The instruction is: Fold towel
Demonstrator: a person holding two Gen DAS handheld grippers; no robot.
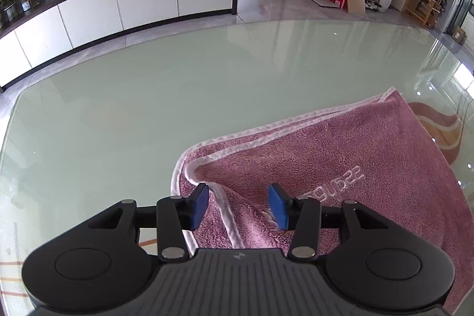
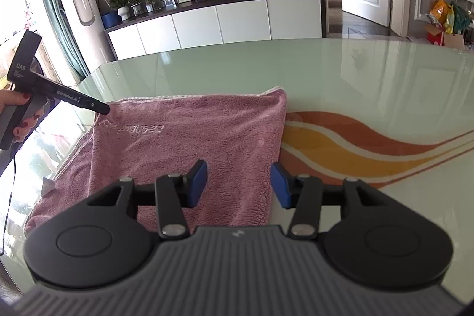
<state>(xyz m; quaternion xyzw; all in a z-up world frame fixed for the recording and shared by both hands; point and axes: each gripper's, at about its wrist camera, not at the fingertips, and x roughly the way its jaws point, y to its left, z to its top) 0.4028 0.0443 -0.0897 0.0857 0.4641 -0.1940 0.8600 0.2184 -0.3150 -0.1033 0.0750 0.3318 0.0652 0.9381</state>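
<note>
Both claws are open and hold nothing. Left claw [image 1: 240,206] hangs over a turned-up corner of the pink towel [image 1: 340,156]. Right claw [image 2: 239,185] hangs over its other side. Towel lies folded on the shiny green desk [image 1: 133,108].

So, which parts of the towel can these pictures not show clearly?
- Left wrist view: the towel's near edge is hidden behind the left gripper.
- Right wrist view: its near edge is hidden by the right gripper.
- Both views: the embossed lettering is too faint to read.
</note>
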